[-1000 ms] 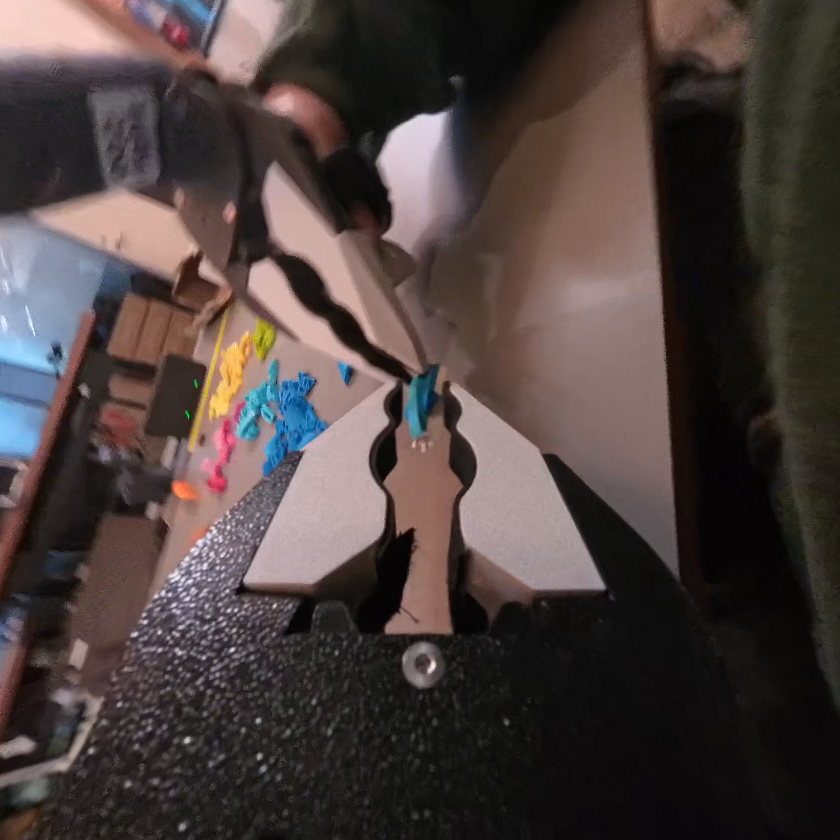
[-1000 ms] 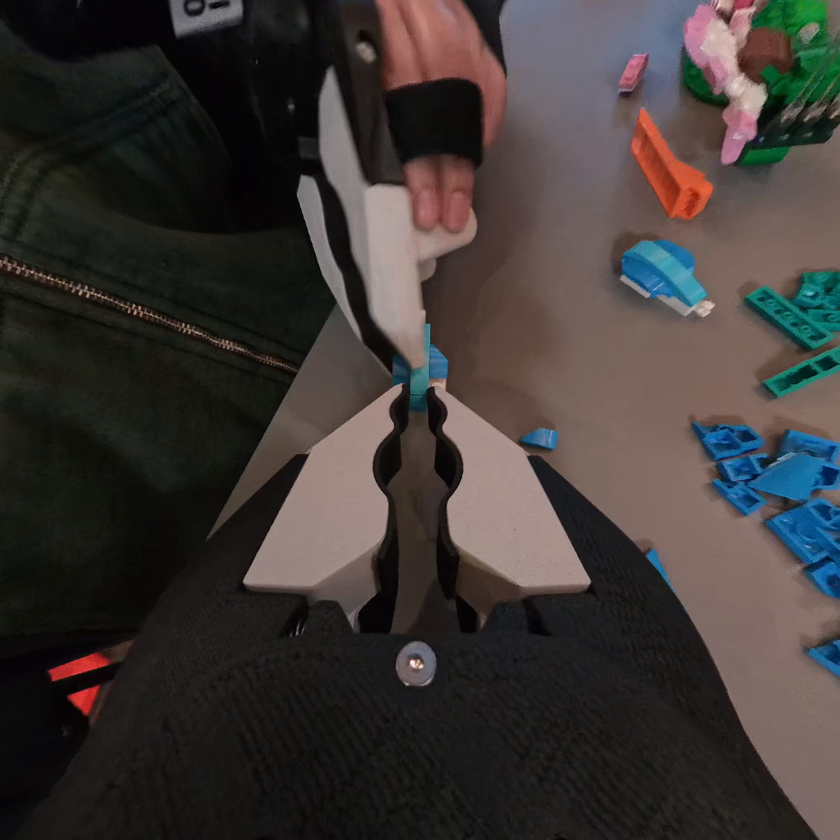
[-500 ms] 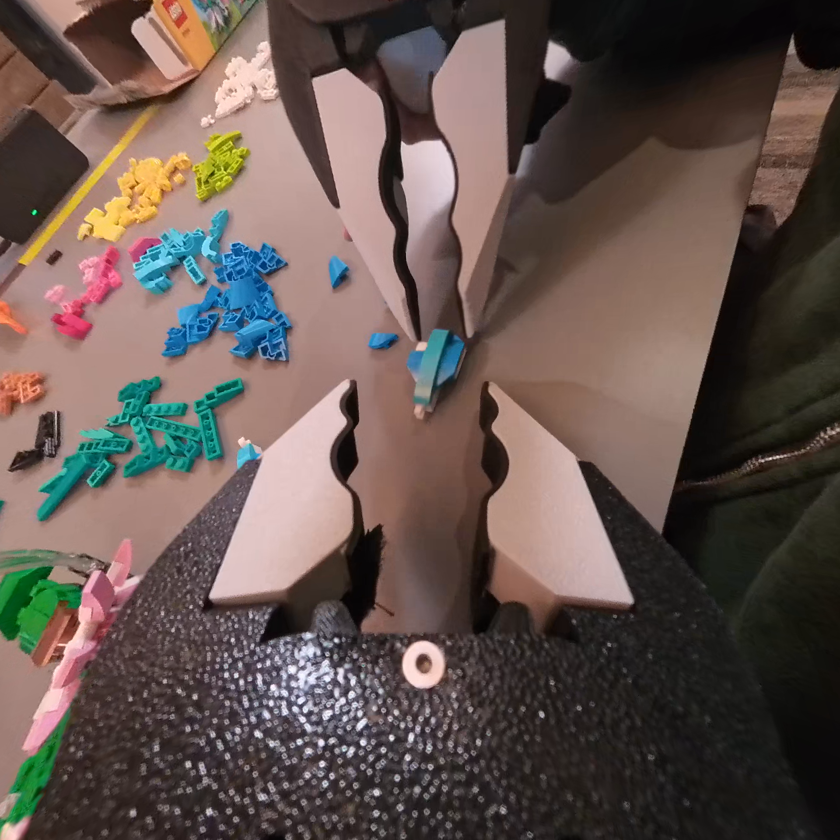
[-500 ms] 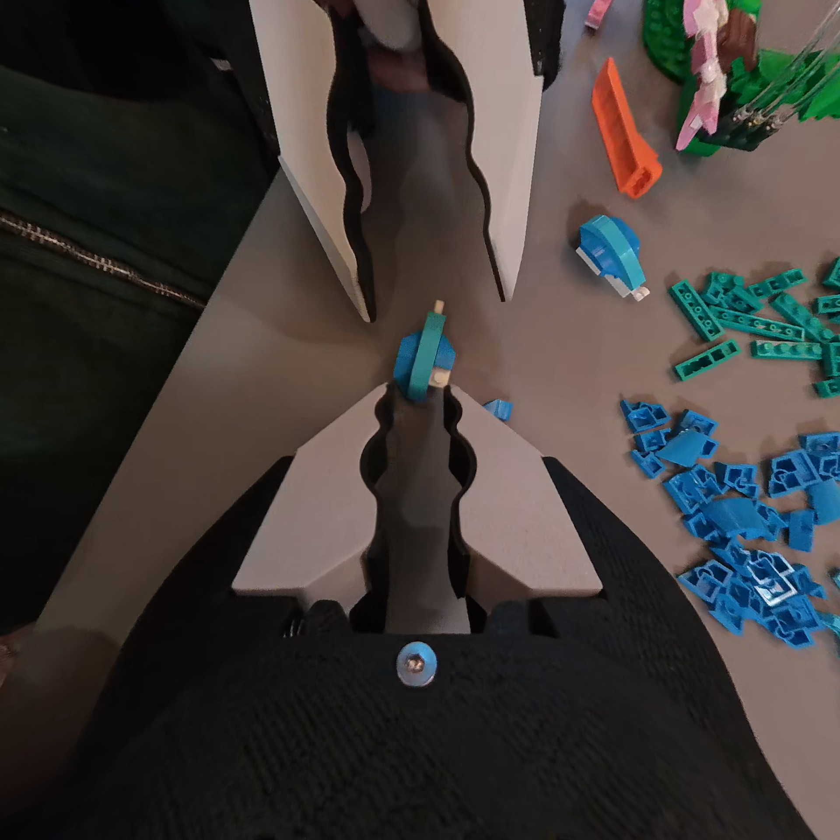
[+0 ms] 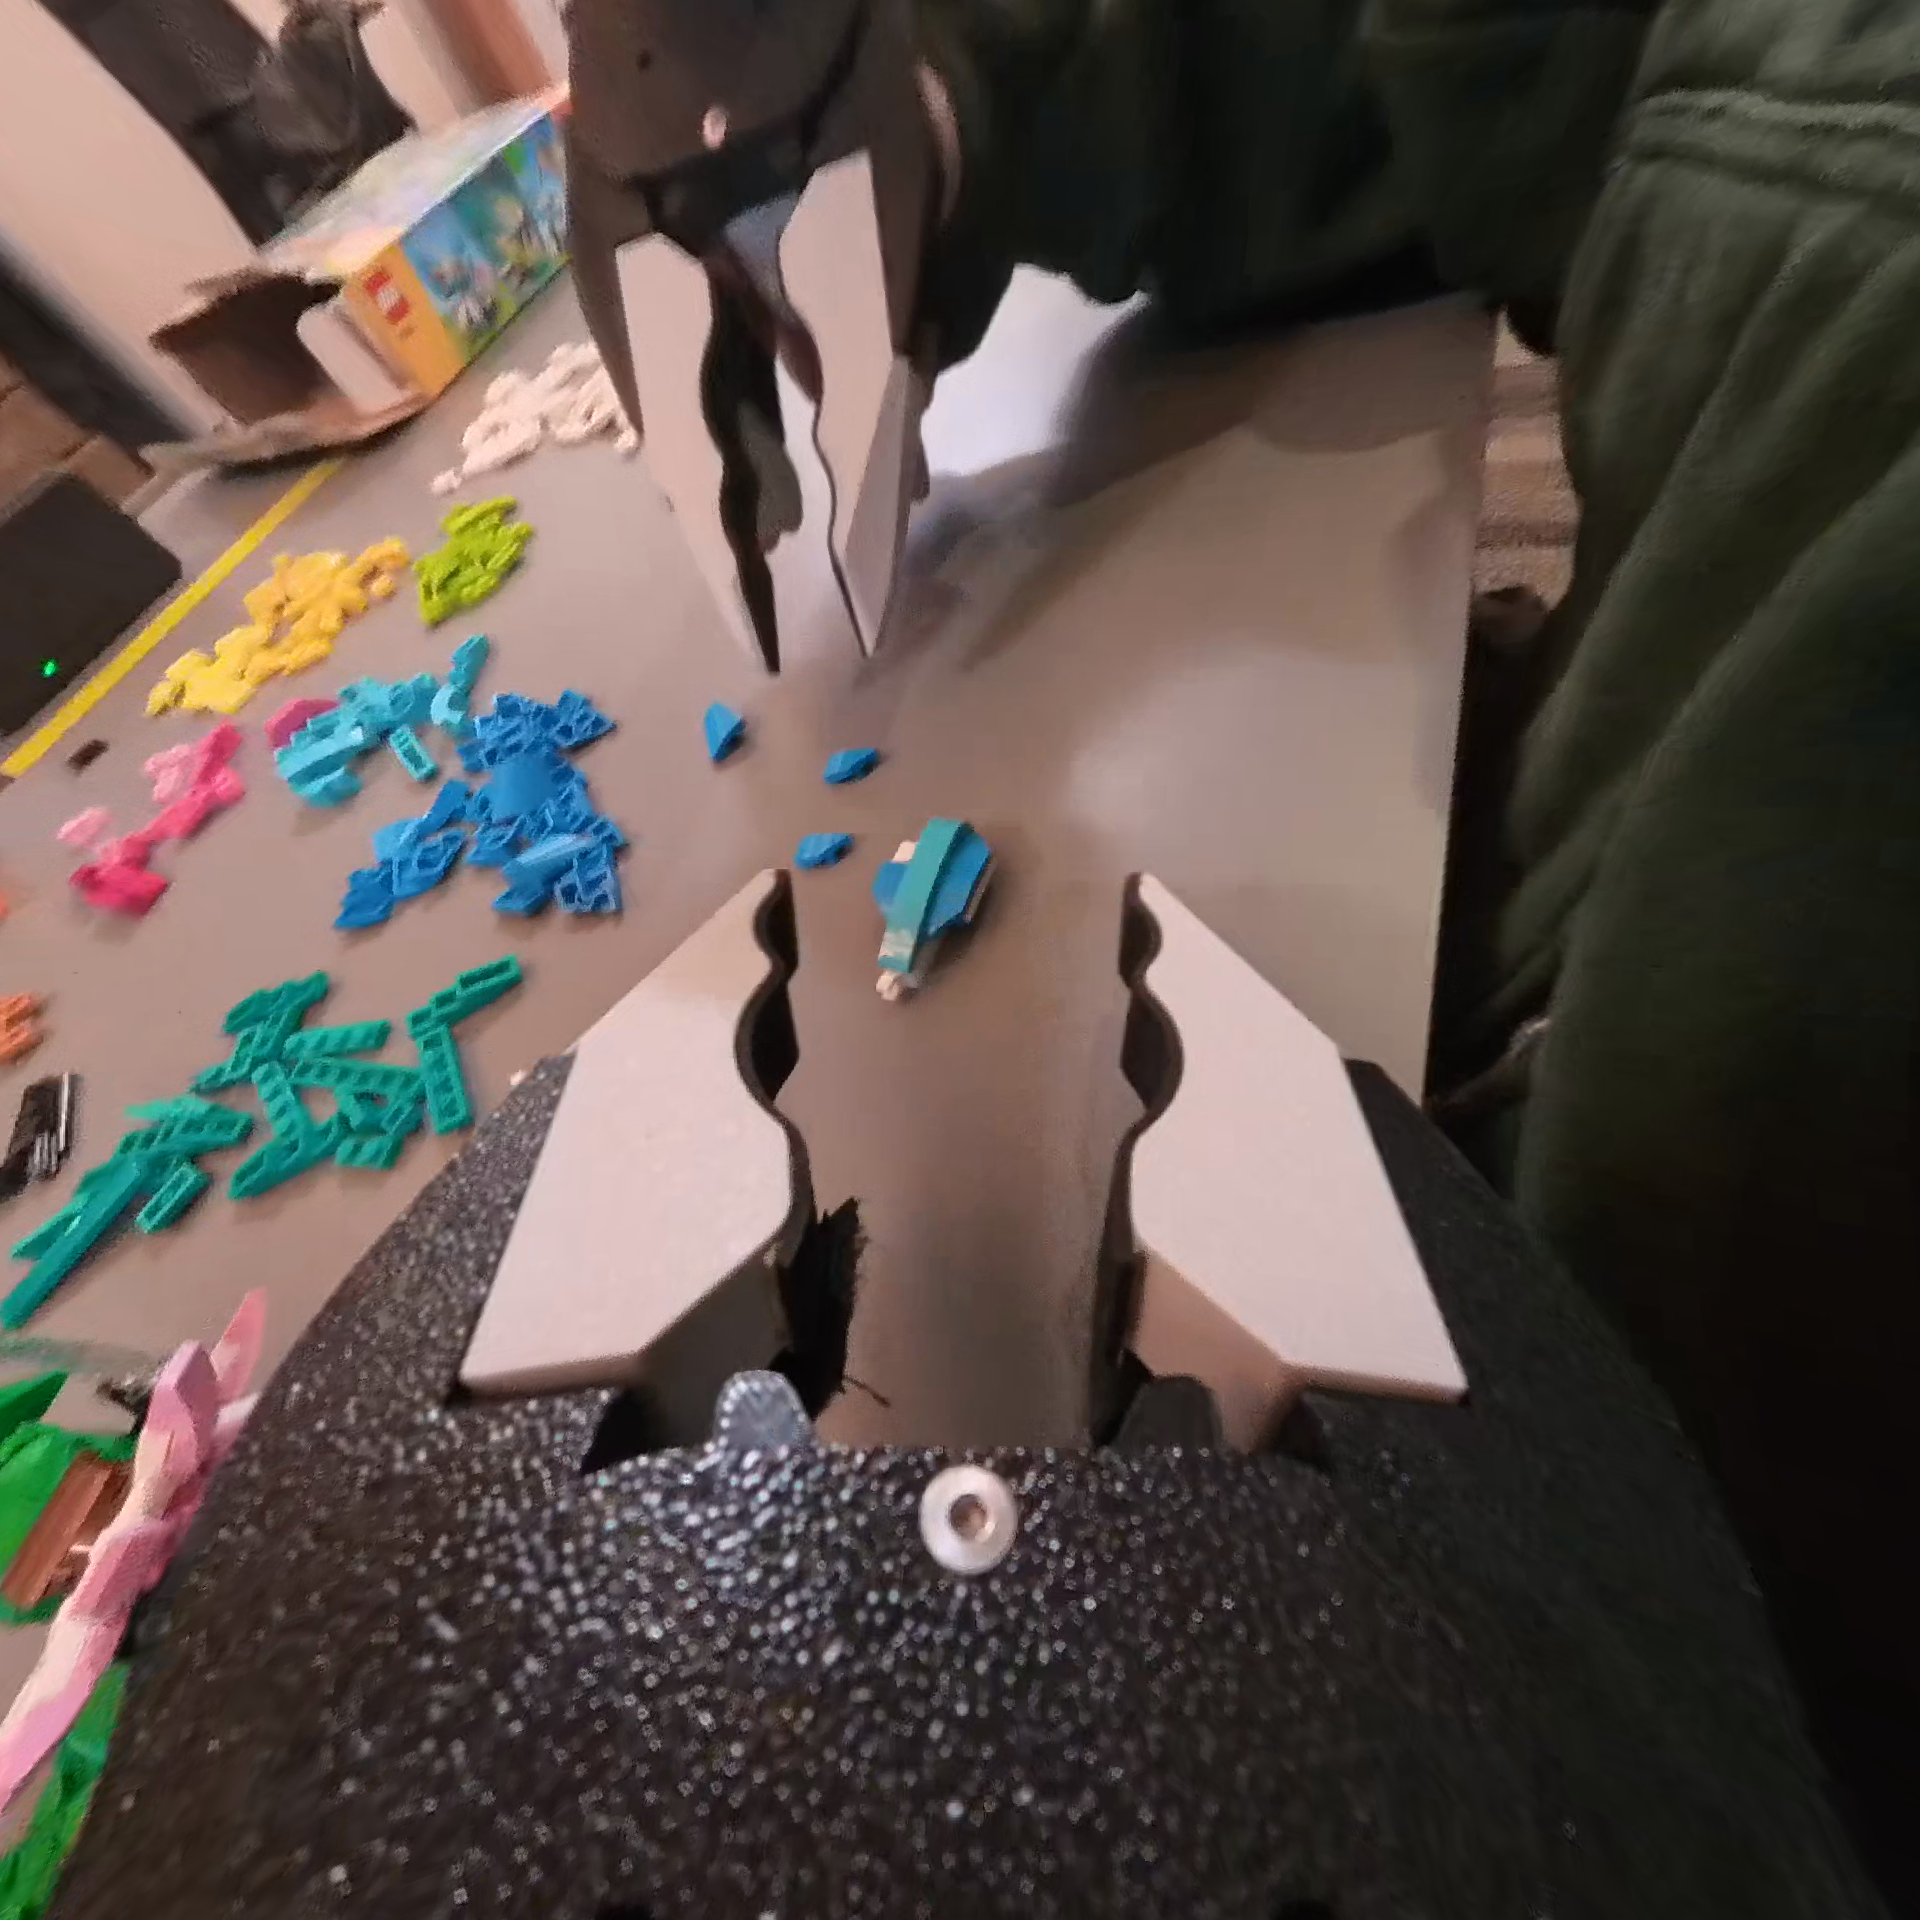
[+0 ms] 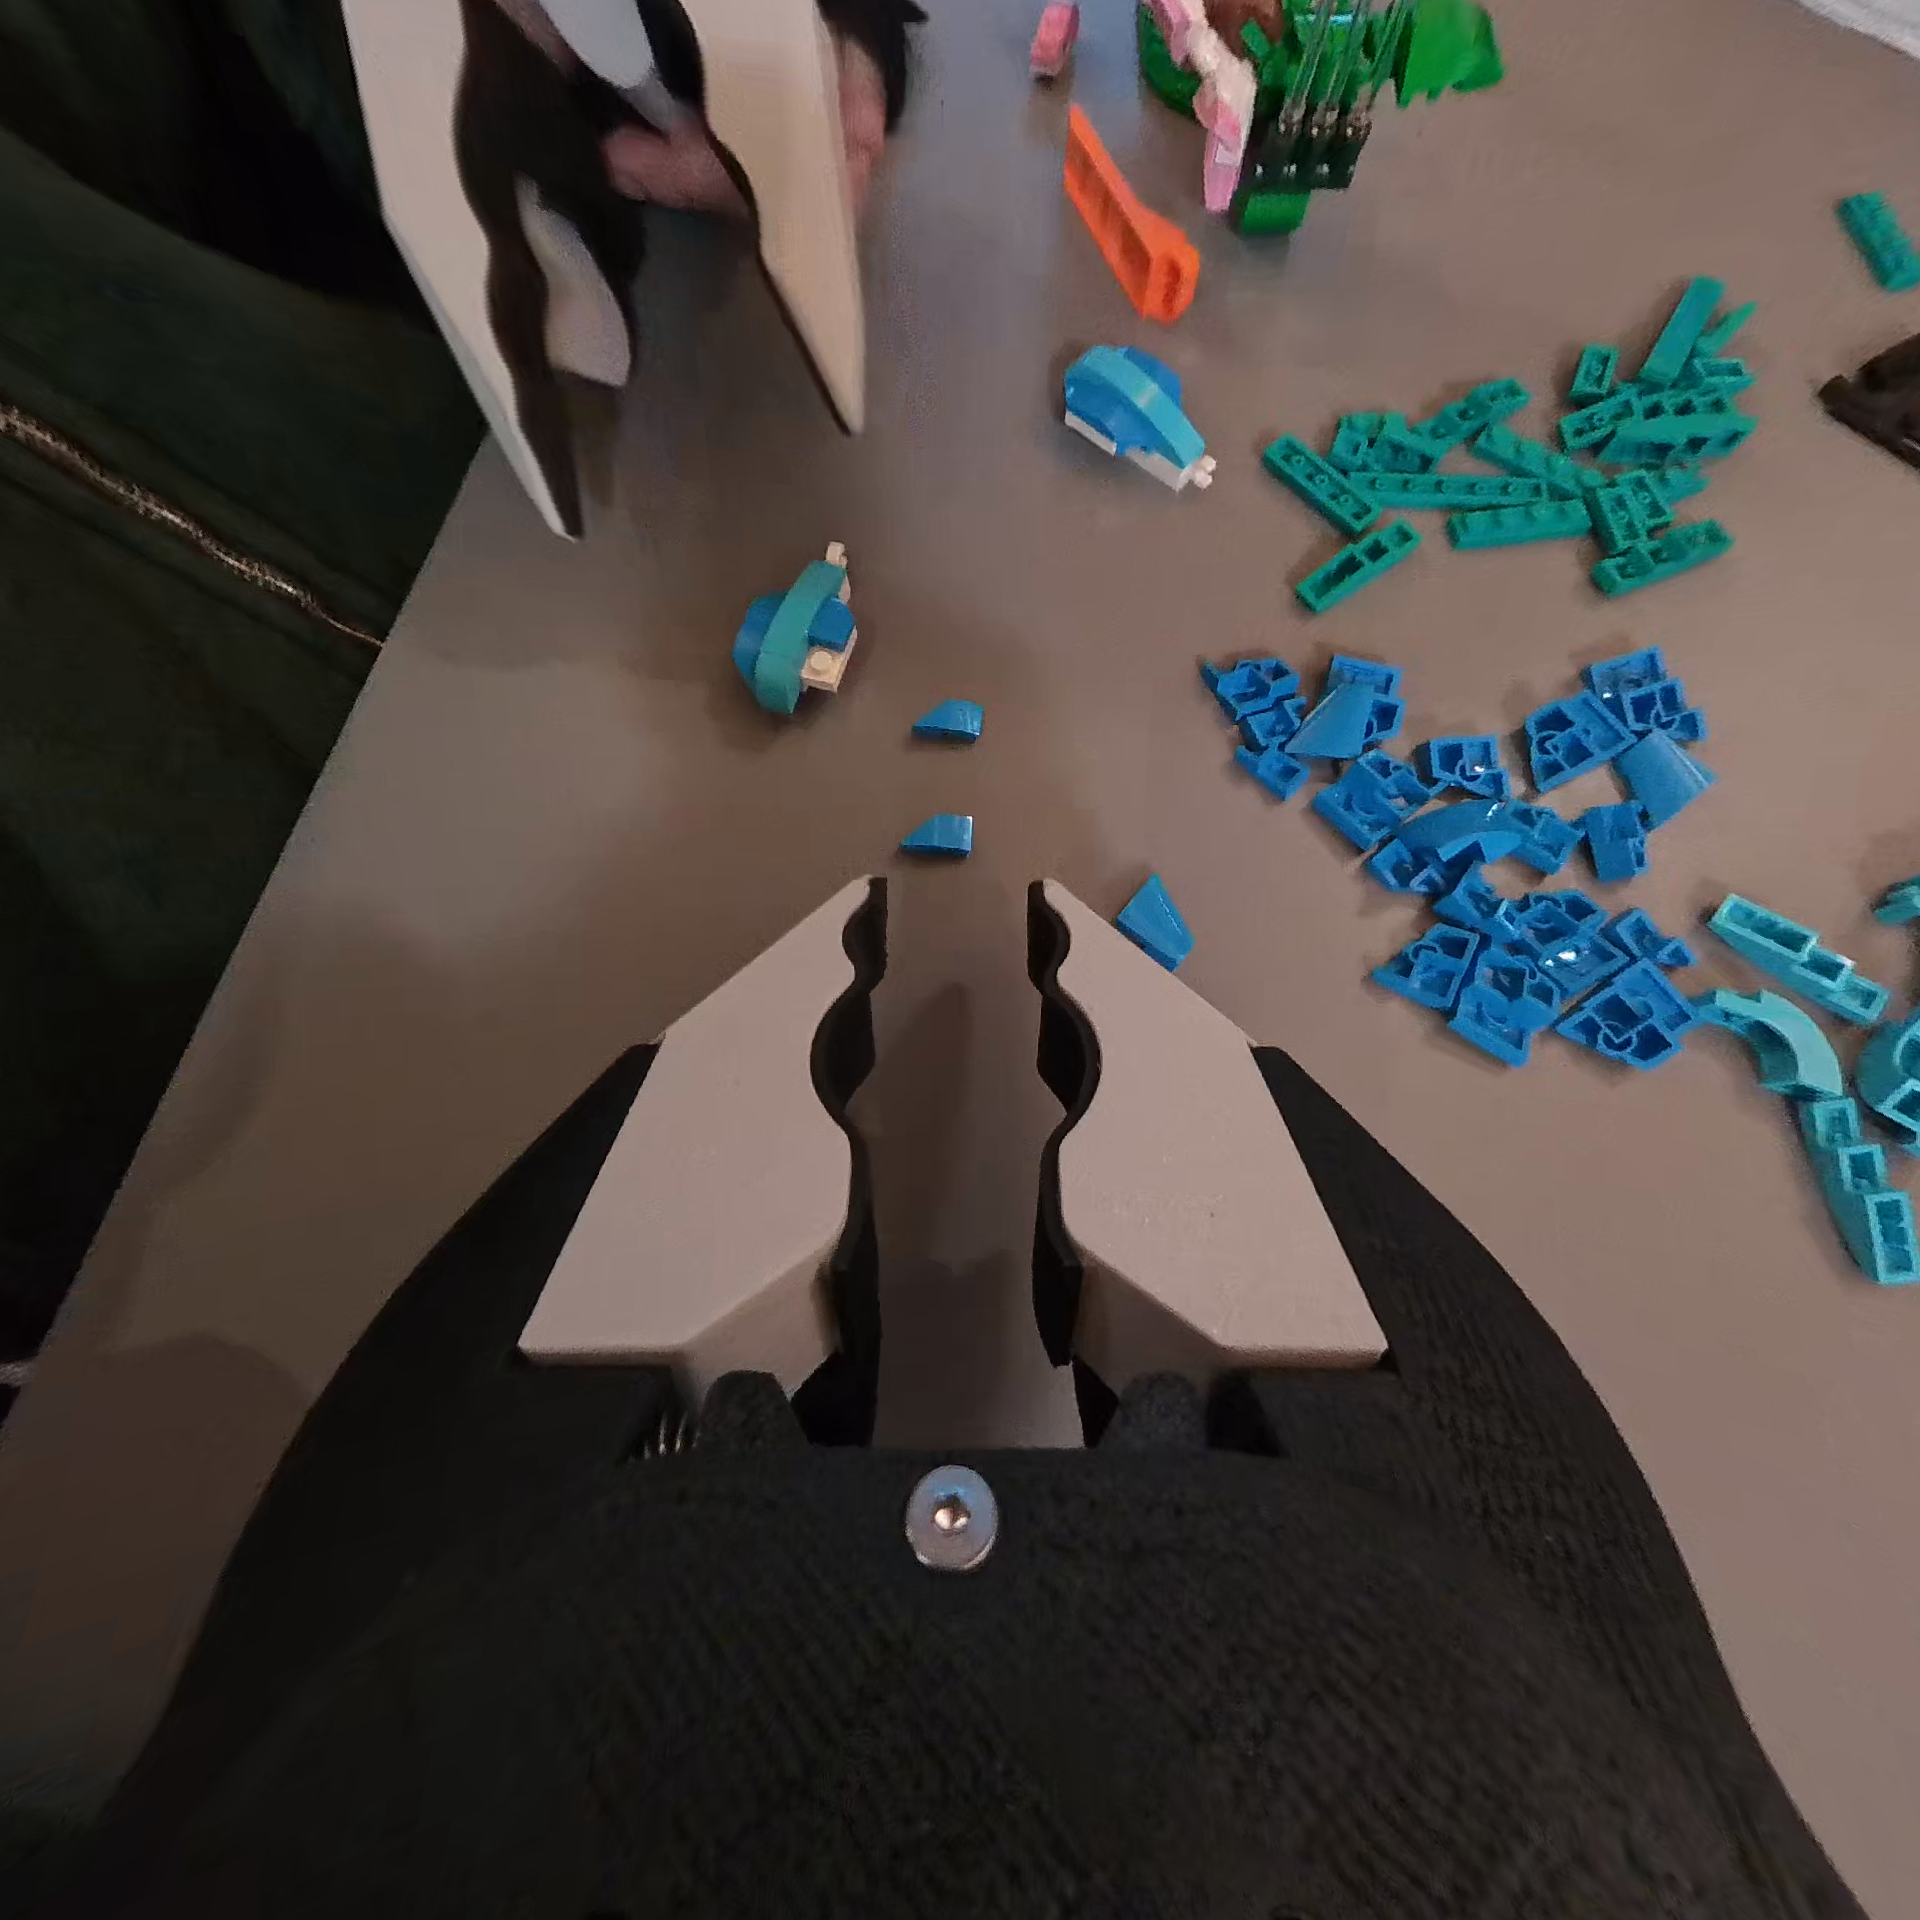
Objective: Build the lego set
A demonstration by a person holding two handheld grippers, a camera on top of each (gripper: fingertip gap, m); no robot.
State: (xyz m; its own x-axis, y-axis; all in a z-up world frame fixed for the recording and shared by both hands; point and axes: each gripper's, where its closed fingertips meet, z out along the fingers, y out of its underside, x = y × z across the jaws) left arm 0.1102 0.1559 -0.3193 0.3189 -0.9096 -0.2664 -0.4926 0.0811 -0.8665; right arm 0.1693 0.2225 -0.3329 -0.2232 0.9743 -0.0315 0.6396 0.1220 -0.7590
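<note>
blue lego piece (image 5: 928, 902) just beyond left hand-held gripper (image 5: 956, 883)

The green and pink model (image 5: 62, 1496) is cut off at the frame's edge.

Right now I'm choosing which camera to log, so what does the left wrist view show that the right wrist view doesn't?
Only the left wrist view shows the yellow pieces, lime pieces, white pieces and the set's box. Only the right wrist view shows the orange piece and a second small blue build. Both show the blue-and-teal sub-build lying on the table, the blue pile, the teal pile and both open grippers.
</note>
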